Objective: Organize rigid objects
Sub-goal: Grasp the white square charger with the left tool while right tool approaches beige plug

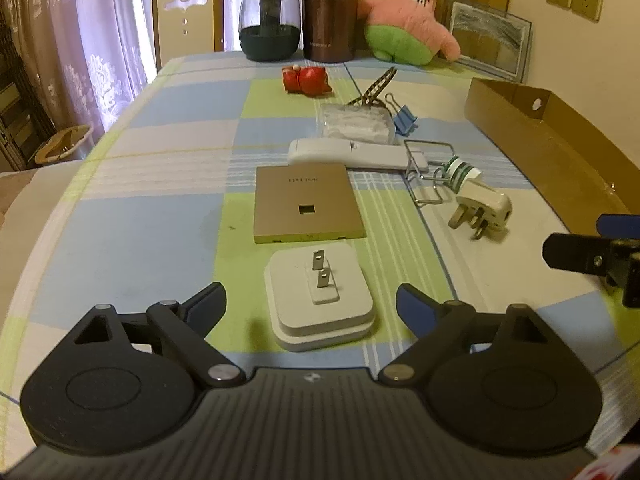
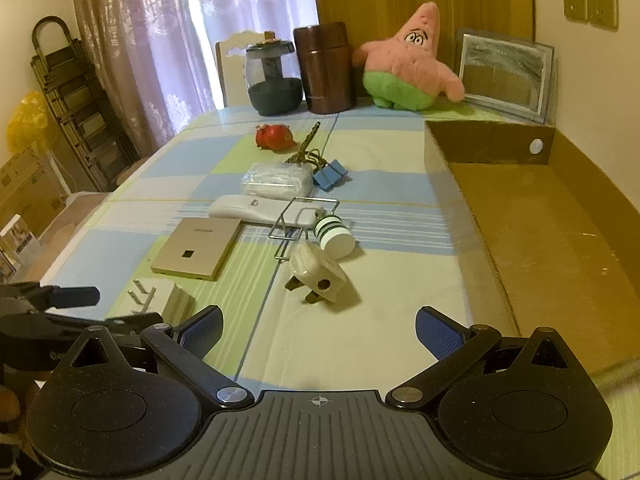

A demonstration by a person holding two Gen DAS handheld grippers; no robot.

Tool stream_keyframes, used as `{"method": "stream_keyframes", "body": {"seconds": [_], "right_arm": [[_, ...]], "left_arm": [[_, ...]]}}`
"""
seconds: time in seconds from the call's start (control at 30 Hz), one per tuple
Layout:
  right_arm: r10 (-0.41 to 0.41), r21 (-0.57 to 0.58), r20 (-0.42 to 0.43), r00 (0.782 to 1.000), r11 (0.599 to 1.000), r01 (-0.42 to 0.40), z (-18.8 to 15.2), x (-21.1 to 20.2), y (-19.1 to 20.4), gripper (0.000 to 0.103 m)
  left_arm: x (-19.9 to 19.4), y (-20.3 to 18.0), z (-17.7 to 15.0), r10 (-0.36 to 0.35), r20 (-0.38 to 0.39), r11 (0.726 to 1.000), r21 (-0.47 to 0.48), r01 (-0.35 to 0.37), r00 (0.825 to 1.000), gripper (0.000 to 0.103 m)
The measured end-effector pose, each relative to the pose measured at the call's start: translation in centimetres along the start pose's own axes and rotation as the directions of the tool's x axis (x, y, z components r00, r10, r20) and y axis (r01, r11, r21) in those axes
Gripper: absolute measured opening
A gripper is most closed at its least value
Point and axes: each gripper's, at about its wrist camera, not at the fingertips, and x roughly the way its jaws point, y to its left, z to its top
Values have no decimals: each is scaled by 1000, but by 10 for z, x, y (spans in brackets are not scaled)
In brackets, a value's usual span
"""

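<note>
Grippers poised over a row of small hardware, nothing yet held.

The left gripper (image 1: 310, 304) hangs with its fingers spread either side of the white square charger (image 1: 320, 300), which lies prongs-up near the worktop's (image 1: 132, 216) near edge, a pose that suits a straight pinch on its sides, though the pads are not touching it. The right gripper (image 2: 318, 332) is likewise wide open and empty, aimed at the cream three-pin plug (image 2: 320, 276). Behind lie a gold TP-Link panel (image 1: 306, 204), a white remote (image 1: 348, 154), a wire clip (image 1: 426, 172), a green-striped bottle (image 2: 334, 234) and a blue binder clip (image 1: 404, 120). The open cardboard box (image 2: 532, 216) along the worktop's right edge is probably where they go.
</note>
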Motion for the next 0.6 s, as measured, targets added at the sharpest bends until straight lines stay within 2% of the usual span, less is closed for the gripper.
{"method": "stream_keyframes", "body": {"seconds": [0.17,0.47,0.53,0.6], "right_arm": [[7,9,-9,1000,1000,-7,4,16,-1,100],[19,21,-14,1000,1000,-19,9,33,1,100],[25,30,-17,1000,999,-24,10,37,1,99],[31,42,-19,999,999,-30,12,39,0,99]], "left_arm": [[16,-2,-3,26,-6,1000,-17,-26,1000,89],[28,-9,-8,48,-21,999,7,-48,999,73],[29,-8,-8,50,-16,999,12,-49,999,72],[29,-7,-8,50,-10,999,12,-50,999,65]]}}
